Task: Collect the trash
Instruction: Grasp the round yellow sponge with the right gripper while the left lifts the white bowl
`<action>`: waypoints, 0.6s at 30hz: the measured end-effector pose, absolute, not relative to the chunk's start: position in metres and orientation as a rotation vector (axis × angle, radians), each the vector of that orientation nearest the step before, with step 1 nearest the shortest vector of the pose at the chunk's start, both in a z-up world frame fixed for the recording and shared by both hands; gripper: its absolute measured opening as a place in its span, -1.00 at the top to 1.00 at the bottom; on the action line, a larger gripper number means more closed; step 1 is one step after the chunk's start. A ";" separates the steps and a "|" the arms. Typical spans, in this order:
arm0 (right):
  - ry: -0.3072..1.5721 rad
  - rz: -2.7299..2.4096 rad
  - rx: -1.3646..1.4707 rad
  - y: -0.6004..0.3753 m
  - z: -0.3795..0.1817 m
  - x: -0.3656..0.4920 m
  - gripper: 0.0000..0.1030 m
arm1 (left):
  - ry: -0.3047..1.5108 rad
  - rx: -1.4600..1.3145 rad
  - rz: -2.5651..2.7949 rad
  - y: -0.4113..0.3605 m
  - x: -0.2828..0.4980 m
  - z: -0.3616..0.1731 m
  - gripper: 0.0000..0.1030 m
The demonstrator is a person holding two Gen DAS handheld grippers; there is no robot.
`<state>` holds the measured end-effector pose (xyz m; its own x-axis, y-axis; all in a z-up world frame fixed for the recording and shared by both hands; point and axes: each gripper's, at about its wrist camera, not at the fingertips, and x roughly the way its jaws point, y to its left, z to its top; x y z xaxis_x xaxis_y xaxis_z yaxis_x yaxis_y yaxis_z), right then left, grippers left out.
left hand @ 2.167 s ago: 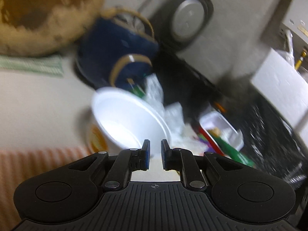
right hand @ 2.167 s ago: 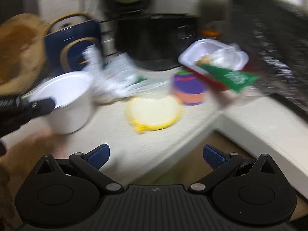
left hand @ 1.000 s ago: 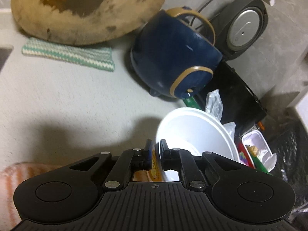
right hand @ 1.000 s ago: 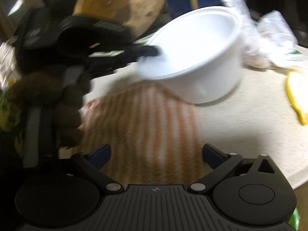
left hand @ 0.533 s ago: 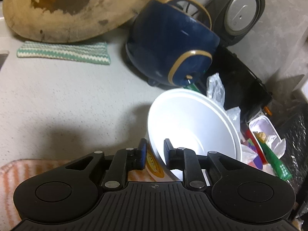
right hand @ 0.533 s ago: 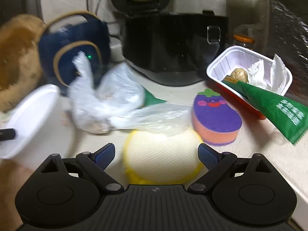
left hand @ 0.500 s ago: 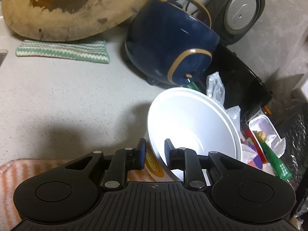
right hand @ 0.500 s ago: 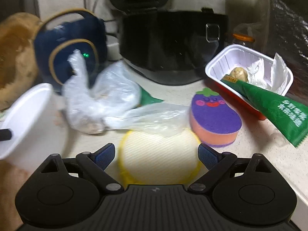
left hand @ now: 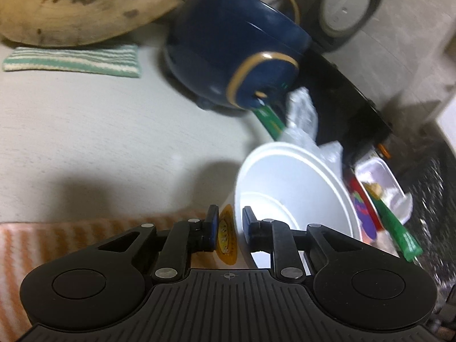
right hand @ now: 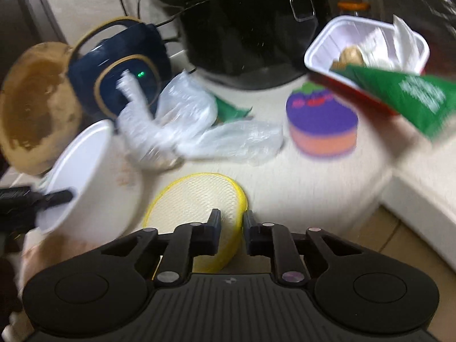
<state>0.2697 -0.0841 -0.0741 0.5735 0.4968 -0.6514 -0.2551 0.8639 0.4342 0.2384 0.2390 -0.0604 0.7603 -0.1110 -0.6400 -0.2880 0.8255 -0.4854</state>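
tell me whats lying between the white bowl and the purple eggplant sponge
In the right wrist view, crumpled clear plastic bags lie between the white bowl and the eggplant sponge, with a round yellow-rimmed scrubber nearer the camera.

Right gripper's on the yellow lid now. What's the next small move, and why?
Probably lift the yellow lid off the counter toward the white cup. The right gripper is shut on its rim, and the left gripper, jaws closing on the cup's wall, holds it tilted open beside it.

White paper bowl (left hand: 293, 196) — empty, tilted — beside crumpled plastic bags (right hand: 199, 131)
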 end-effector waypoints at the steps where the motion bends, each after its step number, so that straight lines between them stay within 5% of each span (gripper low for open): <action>1: 0.862 0.461 0.318 -0.088 -0.074 0.260 0.70 | 0.719 -0.592 0.082 0.234 0.239 -0.059 0.61; 7: 0.856 0.453 0.360 -0.114 -0.078 0.226 0.61 | 0.755 -0.550 0.033 0.214 0.240 -0.060 0.64; 11: 0.869 0.393 0.466 -0.128 -0.088 0.230 0.14 | 0.778 -0.536 0.044 0.209 0.240 -0.063 0.64; 14: 0.920 0.389 0.628 -0.135 -0.104 0.233 0.01 | 0.780 -0.520 0.049 0.207 0.238 -0.062 0.64; 18: 0.995 0.478 0.821 -0.133 -0.119 0.236 0.09 | 0.785 -0.532 0.055 0.208 0.235 -0.063 0.66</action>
